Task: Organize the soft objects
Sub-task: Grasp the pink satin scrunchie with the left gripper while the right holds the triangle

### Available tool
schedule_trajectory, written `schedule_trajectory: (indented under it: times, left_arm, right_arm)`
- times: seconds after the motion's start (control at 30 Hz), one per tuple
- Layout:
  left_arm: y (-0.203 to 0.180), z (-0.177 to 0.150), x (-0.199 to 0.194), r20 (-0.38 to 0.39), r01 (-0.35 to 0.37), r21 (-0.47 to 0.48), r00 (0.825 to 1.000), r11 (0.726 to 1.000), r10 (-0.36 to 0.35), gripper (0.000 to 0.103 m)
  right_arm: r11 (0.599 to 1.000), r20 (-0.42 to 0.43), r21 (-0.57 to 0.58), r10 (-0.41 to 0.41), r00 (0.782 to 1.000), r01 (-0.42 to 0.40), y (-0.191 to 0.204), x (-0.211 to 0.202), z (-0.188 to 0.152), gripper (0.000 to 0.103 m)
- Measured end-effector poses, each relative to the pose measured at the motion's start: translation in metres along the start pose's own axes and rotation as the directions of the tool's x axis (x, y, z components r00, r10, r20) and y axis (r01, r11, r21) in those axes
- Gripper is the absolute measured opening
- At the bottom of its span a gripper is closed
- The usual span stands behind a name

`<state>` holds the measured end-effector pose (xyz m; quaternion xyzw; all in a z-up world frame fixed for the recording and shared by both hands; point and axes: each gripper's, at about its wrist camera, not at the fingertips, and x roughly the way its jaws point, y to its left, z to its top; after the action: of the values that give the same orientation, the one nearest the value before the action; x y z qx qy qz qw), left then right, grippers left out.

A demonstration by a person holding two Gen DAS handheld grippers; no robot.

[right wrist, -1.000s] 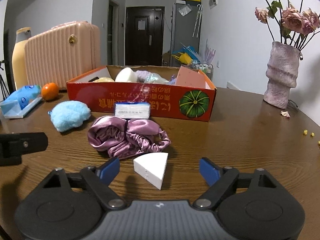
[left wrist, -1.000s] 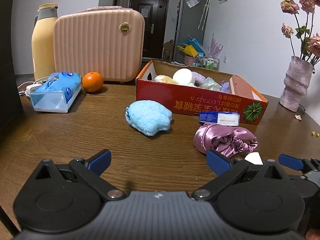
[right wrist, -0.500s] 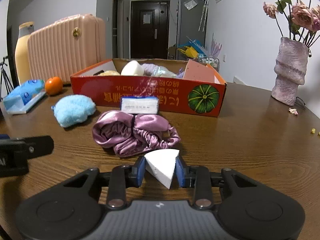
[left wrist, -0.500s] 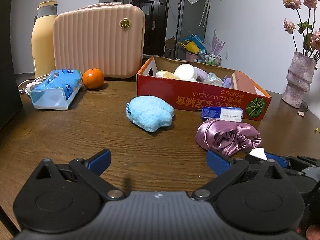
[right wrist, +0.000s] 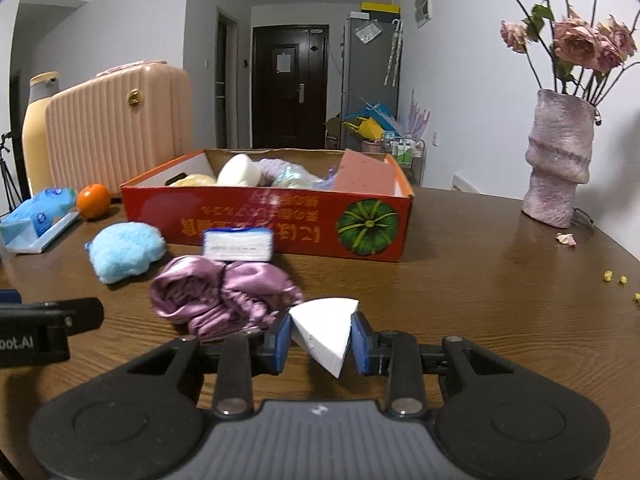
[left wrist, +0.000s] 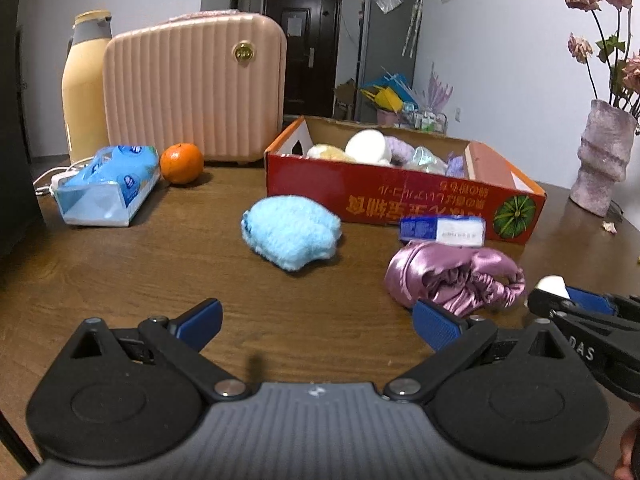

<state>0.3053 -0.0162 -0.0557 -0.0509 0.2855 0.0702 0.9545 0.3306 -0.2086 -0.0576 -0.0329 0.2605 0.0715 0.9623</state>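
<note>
The right gripper [right wrist: 320, 340] is clamped on the white foam wedge [right wrist: 324, 328], which sits between its blue pads just above the wooden table [right wrist: 480, 280], beside the purple satin bonnet [right wrist: 224, 300]. The left gripper [left wrist: 316, 320] stands wide apart, holding nothing.

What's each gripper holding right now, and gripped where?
The right gripper is shut on the white foam wedge, pads on its two slanted side faces, point hanging below. The left gripper is open and holds nothing.

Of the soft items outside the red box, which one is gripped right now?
The white wedge-shaped sponge, pinched between the right gripper's fingers. The blue fluffy cloth and purple satin bonnet lie untouched on the table.
</note>
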Motion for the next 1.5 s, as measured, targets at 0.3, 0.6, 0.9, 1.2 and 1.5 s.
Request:
schedule_trajectory:
  times: [0.3,0.6,0.9,1.2,1.5]
  left_arm:
    - [-0.033,0.009,0.012,0.028,0.012,0.0,1.0,1.0,-0.012,0.103]
    - [-0.064,0.021,0.025,0.062,0.037,-0.015,0.997,0.999,-0.036,0.103]
    - [-0.099,0.033,0.053,0.024,0.043,-0.006,0.999,0.999,-0.043,0.103]
    - [-0.117,0.035,0.076,-0.027,-0.011,0.022,1.0,1.0,0.011,0.103]
    - [-0.107,0.029,0.098,-0.156,0.019,-0.025,0.987,0.999,-0.023,0.103]
  right_arm:
    - [0.999,0.013,0.031,-0.033,0.999,0.033,-0.033,0.003,0.002,0.031]
    - [0.996,0.024,0.046,-0.079,0.997,0.078,-0.064,0.01,0.004,0.031]
    - [0.992,0.039,0.043,-0.119,0.992,0.117,-0.081,0.023,0.01,0.031]
    - [0.995,0.033,0.031,-0.094,0.995,0.093,-0.083,0.034,0.012,0.031]
    - [0.996,0.038,0.046,-0.075,0.996,0.073,-0.083,0.031,0.011,0.032]
